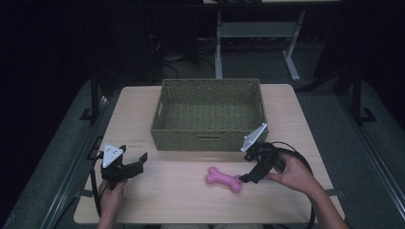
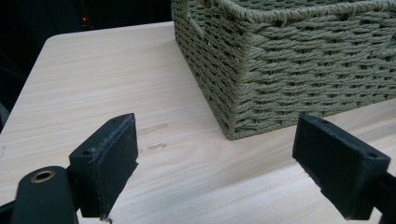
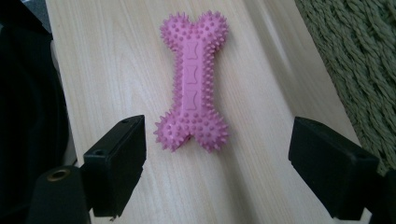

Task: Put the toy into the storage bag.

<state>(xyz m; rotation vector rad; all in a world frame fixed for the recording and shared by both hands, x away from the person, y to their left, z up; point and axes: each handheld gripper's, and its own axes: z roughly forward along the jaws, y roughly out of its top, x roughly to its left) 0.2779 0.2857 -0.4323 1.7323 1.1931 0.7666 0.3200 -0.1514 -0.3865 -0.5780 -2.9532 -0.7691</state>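
A: Where does the pink bone toy (image 1: 223, 179) lie?

B: Flat on the tabletop (image 1: 296, 124), toward the near edge and a little right of the middle, well in front of the woven basket (image 1: 208, 139). It is a spiky bone shape with knobbed ends and a smooth strip along its middle.

A: And the basket?

B: It stands in the middle of the tabletop toward the far edge, a green rectangular woven one with a handle slot in its near wall. Nothing can be seen inside it.

A: What about the right gripper (image 1: 249, 177)?

B: A hand (image 1: 294, 172) holds it near the right end of the toy, with its tips just beside that end. In the right gripper view its jaws stand wide apart, and the near knobbed end of the toy (image 3: 192, 82) lies between them, closer to the left jaw, touching neither as far as I can tell. The basket's weave (image 3: 364, 70) runs along the right side of that view.

A: And the left gripper (image 1: 136, 162)?

B: It sits near the left near corner of the tabletop, held from below by the other hand (image 1: 112, 191). Its jaws are also spread wide with nothing between them but bare wood. In the left gripper view it faces the basket's near left corner (image 2: 243, 93), well apart from it.
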